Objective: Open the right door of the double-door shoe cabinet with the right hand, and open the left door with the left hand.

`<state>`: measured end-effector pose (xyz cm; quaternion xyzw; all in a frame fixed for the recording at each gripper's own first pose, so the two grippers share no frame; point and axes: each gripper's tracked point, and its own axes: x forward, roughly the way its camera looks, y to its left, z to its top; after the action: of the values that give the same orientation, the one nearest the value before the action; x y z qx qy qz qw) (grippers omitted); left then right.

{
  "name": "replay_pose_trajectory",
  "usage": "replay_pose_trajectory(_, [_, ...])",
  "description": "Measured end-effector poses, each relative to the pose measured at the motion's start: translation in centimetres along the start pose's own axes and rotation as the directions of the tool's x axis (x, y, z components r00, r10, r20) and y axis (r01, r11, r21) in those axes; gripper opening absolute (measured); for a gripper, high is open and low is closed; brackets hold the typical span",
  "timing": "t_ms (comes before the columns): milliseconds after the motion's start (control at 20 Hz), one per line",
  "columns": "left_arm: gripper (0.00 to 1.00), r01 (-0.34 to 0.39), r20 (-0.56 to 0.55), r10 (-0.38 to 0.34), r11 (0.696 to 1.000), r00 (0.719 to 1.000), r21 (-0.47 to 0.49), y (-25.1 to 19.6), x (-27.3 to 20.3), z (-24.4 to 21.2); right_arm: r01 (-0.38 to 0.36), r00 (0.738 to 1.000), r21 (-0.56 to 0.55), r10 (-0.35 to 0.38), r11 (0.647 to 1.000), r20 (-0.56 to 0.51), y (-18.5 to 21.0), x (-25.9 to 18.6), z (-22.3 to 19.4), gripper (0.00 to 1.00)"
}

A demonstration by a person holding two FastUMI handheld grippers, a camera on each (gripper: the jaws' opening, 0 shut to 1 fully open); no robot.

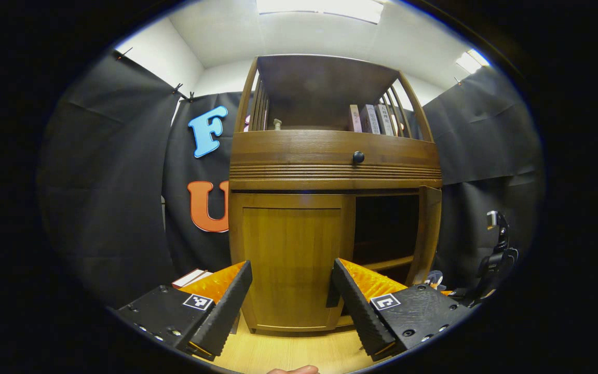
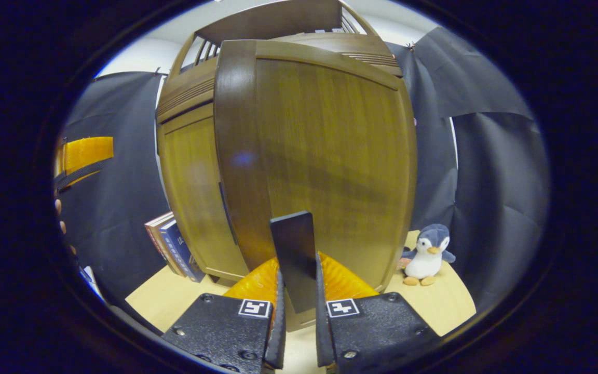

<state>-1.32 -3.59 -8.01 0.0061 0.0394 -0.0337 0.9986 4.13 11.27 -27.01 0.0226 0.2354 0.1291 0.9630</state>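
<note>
Black cloth hangs behind and to both sides of a wooden shoe cabinet (image 1: 330,171) standing on a pale wood floor (image 1: 288,353). A drawer with a dark knob (image 1: 358,157) runs across the cabinet above the two doors, and a few books (image 1: 371,119) stand on the open shelf at the top.

Right door (image 2: 325,156): swung out on its hinge, its dark opening visible in the left gripper view. In the right gripper view the door face stands directly ahead and very near. The right gripper (image 2: 297,291) is clenched on a dark upright handle plate (image 2: 294,249) at the door's free edge, both fingers pressing its sides. This half of the task appears done or nearly done.

Left door (image 1: 291,265): shut, flush with the cabinet front. The left gripper (image 1: 291,291) is released, its fingers spread wide, and the door lies straight ahead of it, framed between the two fingers but not touched. The door's long axis is vertical. Its free edge sits at the cabinet's centre line, just ahead of the finger on the right of that view; a handle there cannot be made out with certainty.

Judgement: the left gripper is the nearer and the proper one for the remaining door. The coming move calls for a short advance toward the centre edge, then closing on whatever handle is found there.

Other items: a stuffed penguin (image 2: 426,254) on the floor beside the open door; books (image 2: 172,241) leaning by the cabinet's left side.
</note>
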Motion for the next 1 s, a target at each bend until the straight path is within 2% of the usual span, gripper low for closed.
replay_pose_trajectory(500, [0.94,0.053,-0.03,-0.054,0.998,0.998,-0.046,-3.7,0.0,-1.1,0.056,0.998,0.008,-0.056,0.998,0.01,-3.4,-4.1,-0.5,0.26])
replay_pose_trajectory(800, [0.94,0.089,-0.045,-0.091,0.995,0.995,-0.043,-5.9,0.7,-1.6,0.102,0.995,0.005,-0.102,0.995,0.014,-6.3,-5.7,-0.8,0.2])
replay_pose_trajectory(1000, [0.94,0.119,-0.056,-0.122,0.992,0.991,-0.051,-7.7,1.2,-2.0,0.096,0.995,0.005,-0.096,0.995,0.02,-7.4,-6.4,-0.8,0.18])
